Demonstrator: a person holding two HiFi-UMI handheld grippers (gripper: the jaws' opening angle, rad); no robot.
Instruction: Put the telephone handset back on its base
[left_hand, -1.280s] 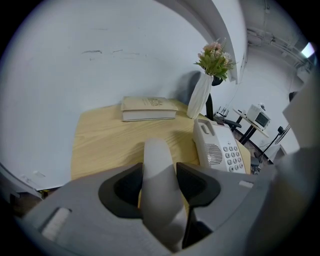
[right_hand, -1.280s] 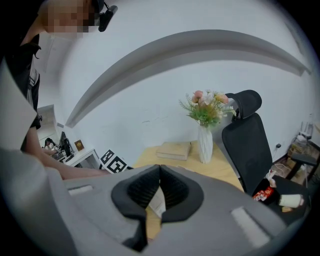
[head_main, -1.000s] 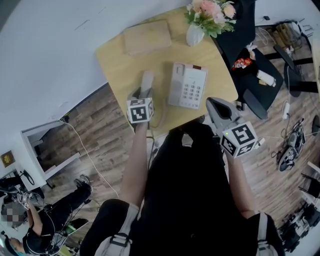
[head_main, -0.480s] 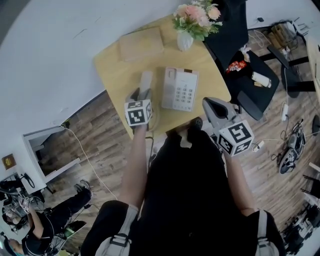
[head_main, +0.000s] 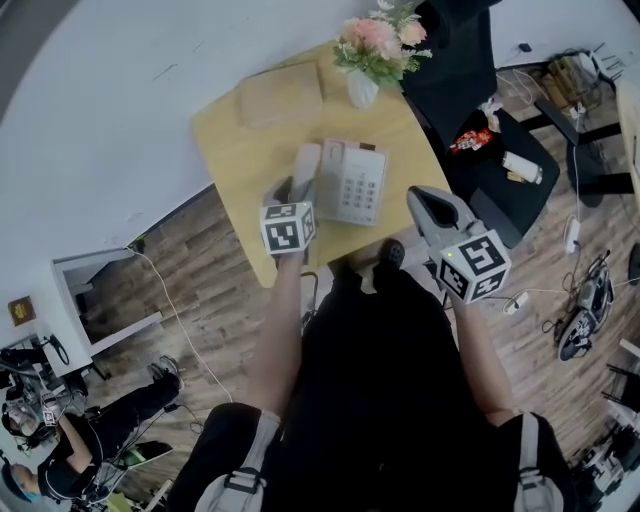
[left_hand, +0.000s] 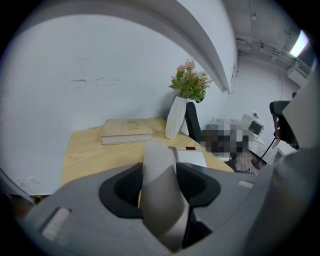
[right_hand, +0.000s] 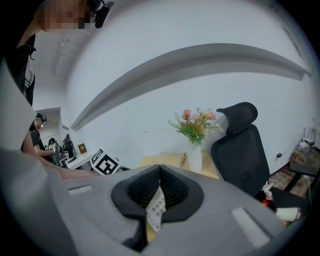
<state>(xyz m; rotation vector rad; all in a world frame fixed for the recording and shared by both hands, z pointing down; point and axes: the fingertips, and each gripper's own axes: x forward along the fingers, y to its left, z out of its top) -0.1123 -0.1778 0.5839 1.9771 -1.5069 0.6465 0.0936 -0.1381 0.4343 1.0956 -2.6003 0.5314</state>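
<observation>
Grey plastic handset seems light, stiff, a little slippery; left gripper clamps its narrow body, right gripper is closed and empty.

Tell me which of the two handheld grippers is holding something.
The left gripper: it clamps the pale grey telephone handset; the right gripper is shut on nothing.

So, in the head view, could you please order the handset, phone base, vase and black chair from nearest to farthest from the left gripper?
1. handset, between the left gripper's fingers.
2. phone base, just right of it.
3. vase, at the table's far edge.
4. black chair, beyond the table, right.
</observation>
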